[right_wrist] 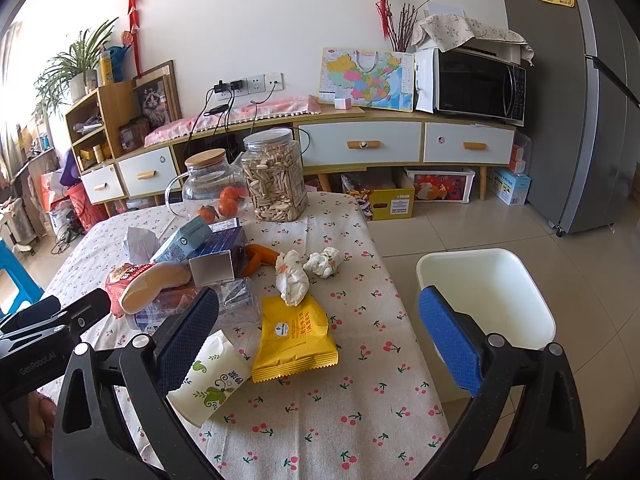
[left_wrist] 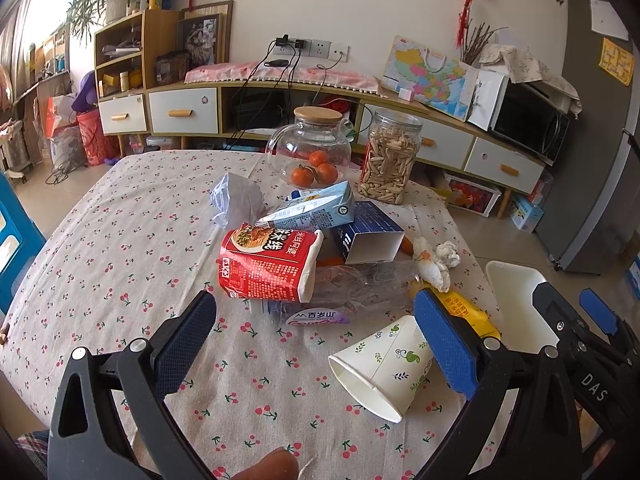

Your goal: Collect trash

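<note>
Trash lies piled on the cherry-print tablecloth (left_wrist: 132, 240): a red noodle cup (left_wrist: 268, 266) on its side, a blue-white milk carton (left_wrist: 316, 210), an open blue box (left_wrist: 368, 236), a crushed clear bottle (left_wrist: 352, 288), crumpled tissues (left_wrist: 436, 260), a yellow snack packet (right_wrist: 294, 338) and a floral paper cup (left_wrist: 384, 364). My left gripper (left_wrist: 316, 344) is open and empty above the table, the paper cup by its right finger. My right gripper (right_wrist: 320, 340) is open and empty over the yellow packet. A white bin (right_wrist: 486, 296) stands on the floor right of the table.
A glass jug (left_wrist: 310, 146) with oranges and a jar of seeds (left_wrist: 390, 160) stand at the table's far side. A crumpled white bag (left_wrist: 236, 198) lies behind the pile. A sideboard (right_wrist: 360, 144) with a microwave (right_wrist: 478, 86) lines the wall; a fridge (right_wrist: 592, 92) is at right.
</note>
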`<state>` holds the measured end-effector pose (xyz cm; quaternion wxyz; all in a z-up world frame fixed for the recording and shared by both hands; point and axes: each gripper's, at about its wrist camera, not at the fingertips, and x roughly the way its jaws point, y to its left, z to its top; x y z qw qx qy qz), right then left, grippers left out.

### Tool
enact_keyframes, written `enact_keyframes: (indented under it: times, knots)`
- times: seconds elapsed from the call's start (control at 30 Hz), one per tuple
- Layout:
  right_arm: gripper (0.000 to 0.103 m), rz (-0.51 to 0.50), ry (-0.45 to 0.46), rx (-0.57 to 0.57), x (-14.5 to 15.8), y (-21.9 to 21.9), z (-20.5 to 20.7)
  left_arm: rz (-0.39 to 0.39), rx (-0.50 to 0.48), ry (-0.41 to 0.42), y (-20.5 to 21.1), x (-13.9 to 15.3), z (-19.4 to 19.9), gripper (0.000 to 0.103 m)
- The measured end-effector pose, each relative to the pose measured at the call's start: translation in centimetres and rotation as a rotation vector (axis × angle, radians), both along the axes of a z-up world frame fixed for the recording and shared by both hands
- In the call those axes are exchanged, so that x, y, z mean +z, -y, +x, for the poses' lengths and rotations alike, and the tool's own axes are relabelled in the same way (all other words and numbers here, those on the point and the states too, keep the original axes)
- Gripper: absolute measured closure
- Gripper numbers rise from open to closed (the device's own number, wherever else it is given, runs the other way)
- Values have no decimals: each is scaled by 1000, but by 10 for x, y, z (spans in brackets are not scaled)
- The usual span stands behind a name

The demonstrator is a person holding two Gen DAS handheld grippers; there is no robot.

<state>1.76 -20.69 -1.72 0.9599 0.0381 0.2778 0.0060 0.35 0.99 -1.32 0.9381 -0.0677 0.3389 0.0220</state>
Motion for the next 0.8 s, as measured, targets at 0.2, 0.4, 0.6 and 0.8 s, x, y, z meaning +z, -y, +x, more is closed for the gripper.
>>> enact_keyframes:
  times: [0.2, 0.4, 0.6, 0.8]
  knots:
    - [7, 1, -1, 1, -1, 0, 1, 0, 0, 0, 0, 0, 0, 7]
    - [7, 2, -5, 1, -2, -3, 1, 0, 6, -4, -1, -3, 0, 7]
    - [7, 3, -5, 0, 0, 0, 2, -2, 8, -12, 0, -4, 3, 7]
    - [7, 4, -8, 0, -1, 0, 3, -3, 11, -17, 0, -4, 3, 7]
